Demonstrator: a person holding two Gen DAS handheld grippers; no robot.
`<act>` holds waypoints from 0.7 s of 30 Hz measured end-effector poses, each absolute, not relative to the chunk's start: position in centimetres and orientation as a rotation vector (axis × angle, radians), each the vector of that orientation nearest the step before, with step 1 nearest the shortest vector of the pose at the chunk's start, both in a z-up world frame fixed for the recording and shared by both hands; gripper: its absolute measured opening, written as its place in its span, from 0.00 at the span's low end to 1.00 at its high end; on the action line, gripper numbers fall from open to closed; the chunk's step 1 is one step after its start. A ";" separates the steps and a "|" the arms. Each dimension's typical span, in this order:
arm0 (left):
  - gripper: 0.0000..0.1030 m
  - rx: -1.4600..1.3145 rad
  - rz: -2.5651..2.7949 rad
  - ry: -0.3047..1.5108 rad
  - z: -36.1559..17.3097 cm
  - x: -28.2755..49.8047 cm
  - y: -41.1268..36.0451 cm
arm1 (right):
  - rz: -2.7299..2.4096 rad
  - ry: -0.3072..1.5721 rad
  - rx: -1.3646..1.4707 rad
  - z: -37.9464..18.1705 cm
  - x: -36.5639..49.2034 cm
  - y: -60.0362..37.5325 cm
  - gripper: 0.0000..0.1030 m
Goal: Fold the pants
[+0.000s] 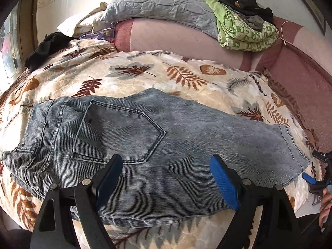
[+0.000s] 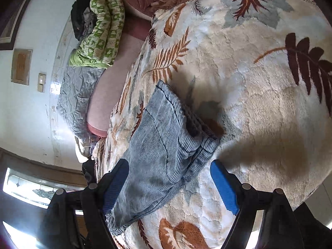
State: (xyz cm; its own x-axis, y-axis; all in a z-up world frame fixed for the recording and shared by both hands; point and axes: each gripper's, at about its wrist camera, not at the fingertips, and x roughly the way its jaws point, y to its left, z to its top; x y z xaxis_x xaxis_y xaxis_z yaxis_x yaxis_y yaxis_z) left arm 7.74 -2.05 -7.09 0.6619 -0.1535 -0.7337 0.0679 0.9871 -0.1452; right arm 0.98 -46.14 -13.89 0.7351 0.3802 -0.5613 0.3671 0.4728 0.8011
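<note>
Item 1: pants (image 1: pixel 145 145), washed grey-blue denim, lying flat on the leaf-print blanket (image 1: pixel 145 72) over the bed, already doubled lengthwise so 1 back pocket faces up. Waistband at the left of the left-wrist view, hem at the right.

Item 2: left tool (image 1: pixel 166 178), released, blue pads spread wide over the seat of the pants, nothing between them under pressure.

Item 3: right tool (image 2: pixel 169 184), also released; the hem end of the pants sits between and ahead of its pads, not pinched. In the left view it shows at the far right edge, just beside the hem.

Step in hand, as we judge it: take the hem and carry it toward the waistband. We would pinch both layers of the hem together, lift only enough to clear the cloth, and lay edge on edge while the left tool steadies the waist end.

Surroundings: green patterned quilt (image 1: pixel 247 31) with dark clothes on top, grey quilted cover (image 1: pixel 161 6), black garment (image 1: pixel 47 47) at the blanket's far left. All lie well apart from the pants; we see nothing blocking the fold. The plush blanket may drag on the denim.
</note>
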 end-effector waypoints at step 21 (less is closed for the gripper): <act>0.84 -0.081 -0.224 0.996 -10.5 10.7 -11.0 | -0.110 0.882 0.900 -13.9 2.5 -46.7 0.25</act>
State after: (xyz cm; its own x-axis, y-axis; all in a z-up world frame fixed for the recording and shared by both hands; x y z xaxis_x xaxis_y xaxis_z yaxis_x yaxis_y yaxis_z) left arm 10.70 -10.97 -10.54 0.5226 -0.2239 -0.8226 0.1497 0.9740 -0.1699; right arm 2.52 -46.73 -13.89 0.6546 0.2638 -0.7084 0.4299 0.6409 0.6359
